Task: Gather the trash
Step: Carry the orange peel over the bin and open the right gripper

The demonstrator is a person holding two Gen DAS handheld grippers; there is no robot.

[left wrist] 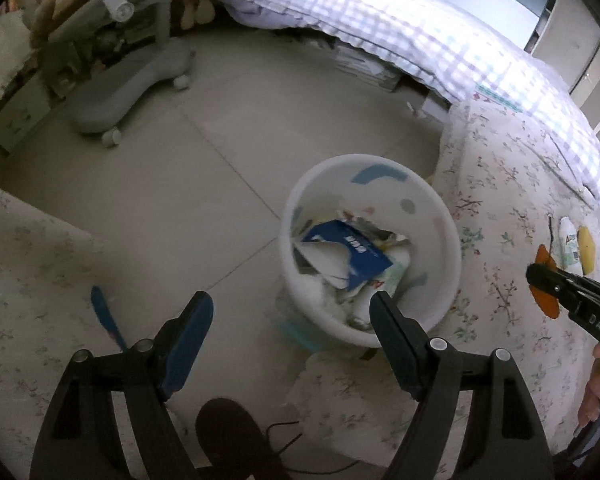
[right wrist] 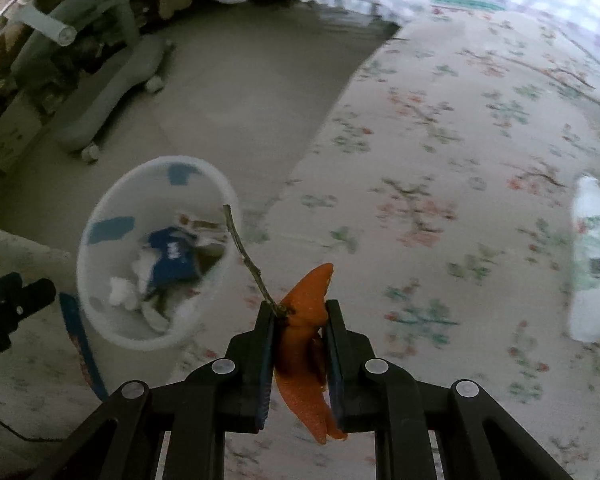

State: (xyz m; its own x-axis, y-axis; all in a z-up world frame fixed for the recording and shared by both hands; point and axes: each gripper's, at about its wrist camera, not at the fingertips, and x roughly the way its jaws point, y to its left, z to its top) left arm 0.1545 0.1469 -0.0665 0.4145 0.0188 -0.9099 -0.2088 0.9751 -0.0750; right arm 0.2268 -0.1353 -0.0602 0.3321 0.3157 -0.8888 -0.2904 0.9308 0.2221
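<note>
The left hand-held gripper (left wrist: pixel 290 312) hangs with its jaws wide apart and nothing between them; the white trash bin (left wrist: pixel 450 240) sits on the floor just ahead of its right finger, holding a torn blue-and-white carton (left wrist: pixel 350 250) among crumpled paper too jumbled to sort out. The right hand-held gripper (right wrist: pixel 300 312) is clamped on an orange peel (right wrist: pixel 306 300) with a thin twig (right wrist: pixel 246 256) jutting out toward the bin. Ahead and to its right, a white bottle (right wrist: pixel 594 256) lies on the floral bed cover (right wrist: pixel 440 140), smeared by blur, its label unreadable. A hand (left wrist: pixel 598 392) is cut off at the left view's edge.
</note>
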